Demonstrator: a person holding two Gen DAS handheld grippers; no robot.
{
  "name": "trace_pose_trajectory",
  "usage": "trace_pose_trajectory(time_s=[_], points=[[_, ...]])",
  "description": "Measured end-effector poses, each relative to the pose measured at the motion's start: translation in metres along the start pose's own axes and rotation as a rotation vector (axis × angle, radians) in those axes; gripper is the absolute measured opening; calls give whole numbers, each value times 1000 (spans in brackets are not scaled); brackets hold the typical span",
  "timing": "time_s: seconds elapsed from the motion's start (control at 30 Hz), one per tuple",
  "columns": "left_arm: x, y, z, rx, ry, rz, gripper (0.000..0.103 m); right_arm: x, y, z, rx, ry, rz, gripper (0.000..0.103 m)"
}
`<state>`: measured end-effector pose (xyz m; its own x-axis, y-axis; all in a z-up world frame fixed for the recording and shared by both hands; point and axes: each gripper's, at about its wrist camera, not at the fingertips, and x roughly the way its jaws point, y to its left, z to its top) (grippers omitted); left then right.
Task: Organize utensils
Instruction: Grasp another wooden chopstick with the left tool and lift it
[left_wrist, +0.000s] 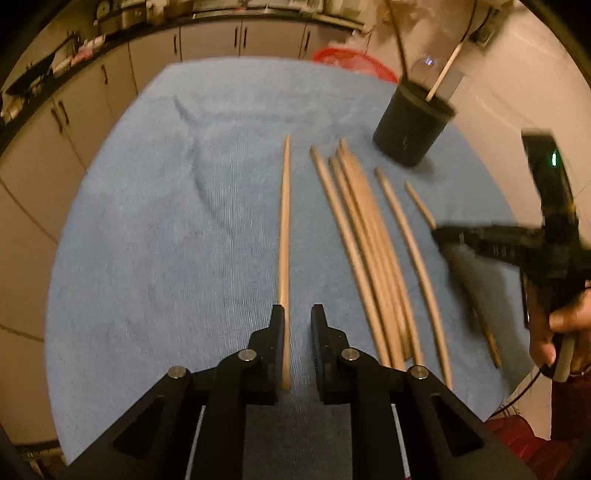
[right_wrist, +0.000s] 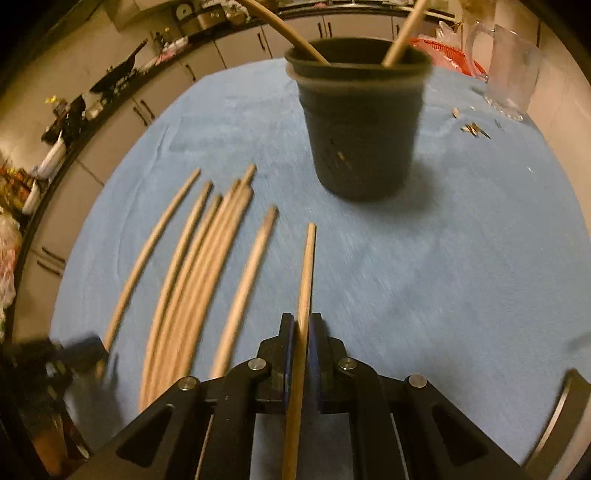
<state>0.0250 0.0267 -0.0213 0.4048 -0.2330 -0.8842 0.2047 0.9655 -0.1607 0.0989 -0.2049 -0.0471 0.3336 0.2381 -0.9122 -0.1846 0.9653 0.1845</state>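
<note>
Left claw: fingers stand slightly apart, with one wooden stick running forward from between them. The stick lies against the inner face of the left finger; a gap shows on its other side, so whether it is actually gripped I cannot tell from this view.

Right claw: fingers close together and clamped on a second stick, which points ahead toward the dark cup. A hand wraps that tool's handle at the edge of the left wrist view.

Loose sticks: roughly half a dozen lie side by side on the blue towel that covers the tabletop, a tight bundle in the middle and single ones on either side. They sit between the two claws.

Dark cup: upright on the towel, beyond the tips of the loose sticks, with two sticks leaning in it, one at each side of the rim.

Clear glass jug: stands past the cup near the towel's far corner. Red basket: behind the towel edge. Cabinets line the back wall.
</note>
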Motion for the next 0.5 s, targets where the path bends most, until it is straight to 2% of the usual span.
trace_pose_trajectory(time_s=[0.03, 0.1, 0.2, 0.37, 0.43, 0.47, 0.5], points=[[-1, 0, 7, 2, -12, 17, 32, -4, -3, -3, 12, -3, 22, 11], [3, 0, 25, 6, -27, 45, 39, -12, -8, -5, 28, -24, 37, 11], [22, 3, 53, -8, 0, 63, 39, -20, -18, 1, 74, -66, 49, 11], [62, 5, 93, 12, 49, 86, 38, -22, -26, 5, 126, -77, 88, 11], [80, 8, 110, 3, 71, 141, 37, -25, -27, 3, 131, -82, 99, 11], [86, 12, 115, -9, 79, 146, 37, -25, -30, 3, 131, -82, 100, 11], [94, 12, 123, 2, 88, 116, 37, -26, -31, 2, 133, -81, 103, 11]])
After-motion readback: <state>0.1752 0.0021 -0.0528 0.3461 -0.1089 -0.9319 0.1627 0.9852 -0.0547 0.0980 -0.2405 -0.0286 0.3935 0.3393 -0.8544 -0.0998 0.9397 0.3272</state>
